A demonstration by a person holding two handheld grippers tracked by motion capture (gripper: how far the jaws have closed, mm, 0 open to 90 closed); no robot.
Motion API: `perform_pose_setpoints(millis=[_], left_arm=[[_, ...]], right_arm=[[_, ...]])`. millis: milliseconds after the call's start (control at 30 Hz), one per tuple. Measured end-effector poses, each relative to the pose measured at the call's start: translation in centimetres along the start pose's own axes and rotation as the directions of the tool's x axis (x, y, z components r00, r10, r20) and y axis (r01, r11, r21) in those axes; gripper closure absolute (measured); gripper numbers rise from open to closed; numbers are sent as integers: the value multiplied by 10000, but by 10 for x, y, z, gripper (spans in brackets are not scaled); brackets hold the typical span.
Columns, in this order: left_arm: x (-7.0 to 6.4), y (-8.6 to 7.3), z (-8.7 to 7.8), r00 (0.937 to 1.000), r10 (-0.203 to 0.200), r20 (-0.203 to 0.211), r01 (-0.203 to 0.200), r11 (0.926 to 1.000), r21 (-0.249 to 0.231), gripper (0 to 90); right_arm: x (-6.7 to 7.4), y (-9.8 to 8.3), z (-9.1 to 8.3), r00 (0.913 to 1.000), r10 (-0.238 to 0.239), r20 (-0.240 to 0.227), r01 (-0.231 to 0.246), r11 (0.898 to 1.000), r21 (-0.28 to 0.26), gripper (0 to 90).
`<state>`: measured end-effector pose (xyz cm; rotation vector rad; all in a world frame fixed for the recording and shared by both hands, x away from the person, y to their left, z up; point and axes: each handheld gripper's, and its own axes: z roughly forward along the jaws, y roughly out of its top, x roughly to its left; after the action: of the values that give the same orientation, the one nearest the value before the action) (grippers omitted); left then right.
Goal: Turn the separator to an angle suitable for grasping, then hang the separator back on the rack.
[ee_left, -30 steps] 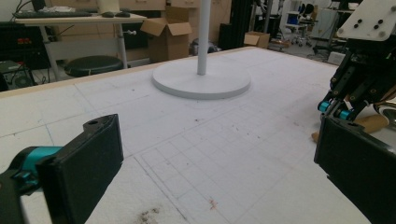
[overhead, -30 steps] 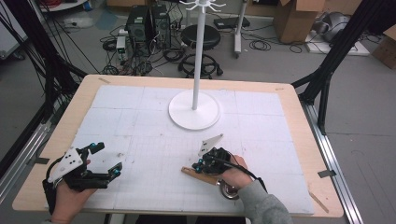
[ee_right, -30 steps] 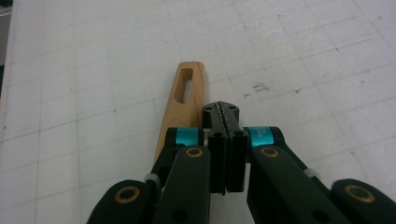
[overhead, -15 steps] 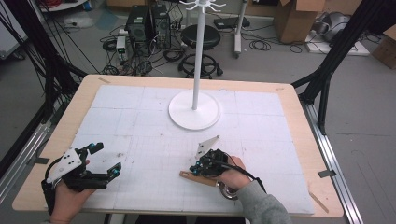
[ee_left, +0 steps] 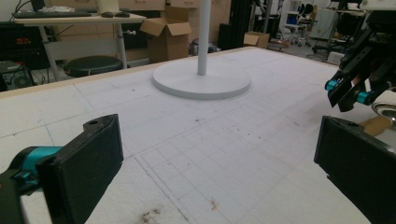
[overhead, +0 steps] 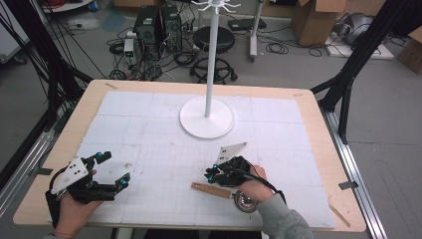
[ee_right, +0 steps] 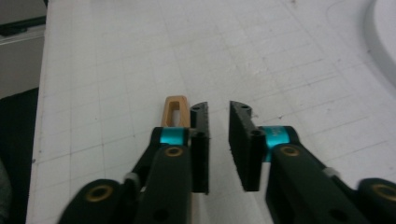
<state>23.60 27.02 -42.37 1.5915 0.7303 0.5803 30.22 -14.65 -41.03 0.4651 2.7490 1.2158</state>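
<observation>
Now, lower middle of the high view: right gripper (overhead: 215, 174) low over the white desk (overhead: 149, 124), fingers (ee_right: 201, 140) parted by a narrow gap, just been opening, nothing between them. Wooden-handled tool (overhead: 211, 189) flat on the desk, just beside and below those fingers, round metal end (overhead: 245, 201) by the right hand (overhead: 254, 188). Lower left: left gripper (overhead: 112, 172) resting, fingers (ee_left: 86, 163) spread wide, empty. White stand (overhead: 207, 117) upper centre, well apart.
</observation>
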Motion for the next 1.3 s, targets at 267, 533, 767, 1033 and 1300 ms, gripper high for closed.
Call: perform_pose_setpoints(millis=[267,533,767,1033,1300], left_arm=[[-1,1,5,9999,59,95,-60,10000,38,18],[0,1,6,9999,1,113,-1,10000,2,18],[0,2,8,9999,12,146,-12,10000,-31,18],[0,2,11,9997,37,235,-38,10000,36,18],[-1,2,13,9997,14,258,-15,10000,61,18]], right_arm=[[9,10,-18,9999,159,50,-160,9999,14,404],[19,13,-20,9994,-191,-282,213,9967,788,113],[18,9,-23,9998,-12,-204,36,9928,1194,7],[19,7,-30,9993,-224,-298,259,9919,1246,7],[16,4,-37,9993,-144,-340,190,9900,1398,11]])
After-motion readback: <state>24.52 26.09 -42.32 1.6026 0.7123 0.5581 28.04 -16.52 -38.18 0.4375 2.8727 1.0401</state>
